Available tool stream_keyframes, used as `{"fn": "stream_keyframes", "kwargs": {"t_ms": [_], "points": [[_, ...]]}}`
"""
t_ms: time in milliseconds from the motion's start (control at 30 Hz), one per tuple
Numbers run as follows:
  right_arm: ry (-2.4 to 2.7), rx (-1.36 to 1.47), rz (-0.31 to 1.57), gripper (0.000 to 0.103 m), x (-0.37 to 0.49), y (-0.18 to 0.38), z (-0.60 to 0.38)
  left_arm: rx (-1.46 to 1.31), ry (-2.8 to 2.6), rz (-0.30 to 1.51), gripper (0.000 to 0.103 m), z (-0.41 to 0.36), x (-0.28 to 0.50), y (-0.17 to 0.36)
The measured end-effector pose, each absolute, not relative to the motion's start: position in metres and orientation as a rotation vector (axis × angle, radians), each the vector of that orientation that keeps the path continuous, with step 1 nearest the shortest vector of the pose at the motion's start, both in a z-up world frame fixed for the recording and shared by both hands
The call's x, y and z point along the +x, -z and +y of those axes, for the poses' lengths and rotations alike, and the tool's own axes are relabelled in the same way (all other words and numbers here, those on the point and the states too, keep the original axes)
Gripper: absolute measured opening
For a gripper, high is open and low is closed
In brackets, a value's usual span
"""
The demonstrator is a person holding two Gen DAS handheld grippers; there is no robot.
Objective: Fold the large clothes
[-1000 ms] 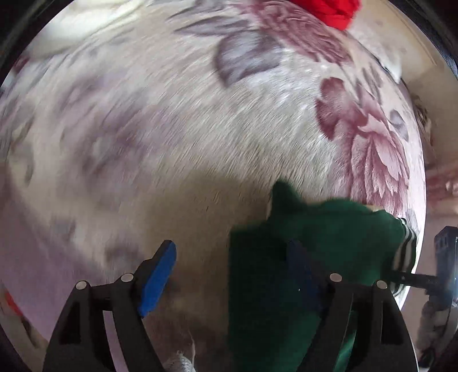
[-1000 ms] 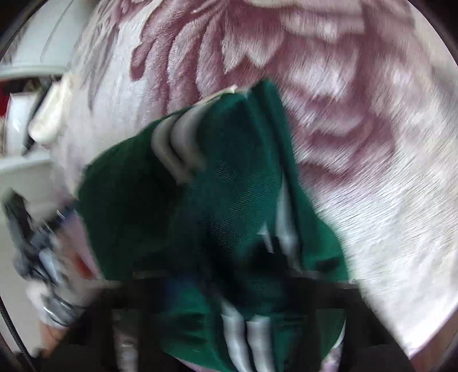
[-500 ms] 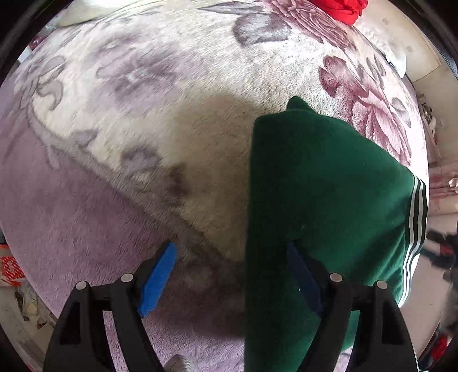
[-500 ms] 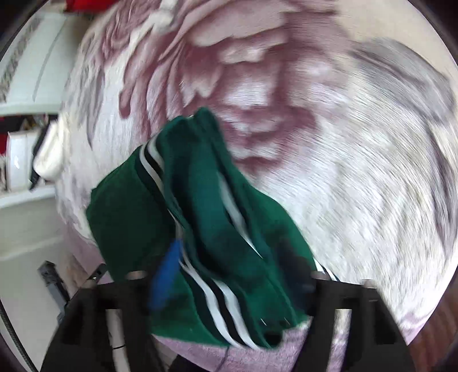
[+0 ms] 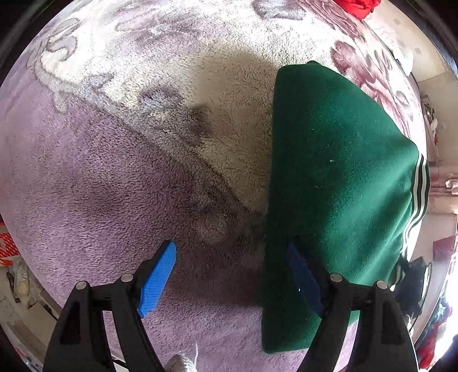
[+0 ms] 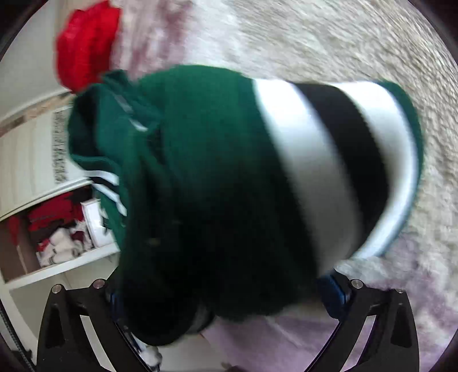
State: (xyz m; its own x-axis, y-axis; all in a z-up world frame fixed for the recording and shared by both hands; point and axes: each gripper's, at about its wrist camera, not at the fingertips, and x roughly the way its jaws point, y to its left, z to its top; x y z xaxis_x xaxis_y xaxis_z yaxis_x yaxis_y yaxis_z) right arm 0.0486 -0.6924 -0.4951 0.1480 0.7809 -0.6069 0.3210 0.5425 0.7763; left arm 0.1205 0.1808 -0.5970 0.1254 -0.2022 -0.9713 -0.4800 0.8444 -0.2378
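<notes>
A dark green fleece garment (image 5: pixel 337 171) with white and black stripes lies folded on a floral plush blanket (image 5: pixel 143 85). My left gripper (image 5: pixel 229 274) is open and holds nothing; its right finger touches or lies under the garment's left edge. In the right wrist view the same garment (image 6: pixel 214 171) fills the frame, blurred, its striped band (image 6: pixel 337 160) to the right. My right gripper (image 6: pixel 226 297) has its jaws wide apart with the garment bunched between and over them; the fingertips are mostly hidden.
A red garment (image 6: pixel 86 43) lies at the far end of the blanket, also in the left wrist view (image 5: pixel 357 7). White shelves (image 6: pixel 43 214) with red and white clothes stand to the left. Clutter lies beyond the bed's edge (image 5: pixel 11 257).
The green garment went from bunched and lifted to lying flat and folded. The left gripper drew back toward the blanket's purple edge. The right gripper swung round and close onto the striped band.
</notes>
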Motion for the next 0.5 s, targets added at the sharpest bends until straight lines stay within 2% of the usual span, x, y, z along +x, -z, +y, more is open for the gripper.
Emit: {"fn": "stream_keyframes", "kwargs": {"t_ms": [33, 67, 100, 200, 333, 433, 500], "points": [[-0.43, 1.04, 1.408, 0.101, 0.049, 0.495, -0.689, -0.564, -0.217, 1.456, 0.078, 0.18, 0.12, 0.595], [-0.429, 1.119, 1.359, 0.085, 0.05, 0.495, -0.686, -0.545, -0.216, 1.458, 0.078, 0.18, 0.119, 0.594], [-0.426, 1.175, 1.339, 0.056, 0.051, 0.497, -0.683, -0.53, -0.216, 1.46, 0.078, 0.18, 0.117, 0.593], [-0.345, 1.352, 1.255, 0.048, 0.046, 0.498, -0.663, -0.485, -0.22, 1.451, 0.078, 0.181, 0.114, 0.585], [-0.217, 1.71, 1.146, 0.043, -0.018, 0.492, -0.655, -0.412, -0.252, 1.412, 0.078, 0.191, 0.113, 0.568], [-0.151, 1.864, 1.166, 0.044, -0.073, 0.492, -0.638, -0.365, -0.285, 1.404, 0.078, 0.204, 0.108, 0.562], [-0.123, 1.759, 1.268, 0.055, -0.087, 0.491, -0.637, -0.323, -0.323, 1.412, 0.078, 0.214, 0.105, 0.567]]}}
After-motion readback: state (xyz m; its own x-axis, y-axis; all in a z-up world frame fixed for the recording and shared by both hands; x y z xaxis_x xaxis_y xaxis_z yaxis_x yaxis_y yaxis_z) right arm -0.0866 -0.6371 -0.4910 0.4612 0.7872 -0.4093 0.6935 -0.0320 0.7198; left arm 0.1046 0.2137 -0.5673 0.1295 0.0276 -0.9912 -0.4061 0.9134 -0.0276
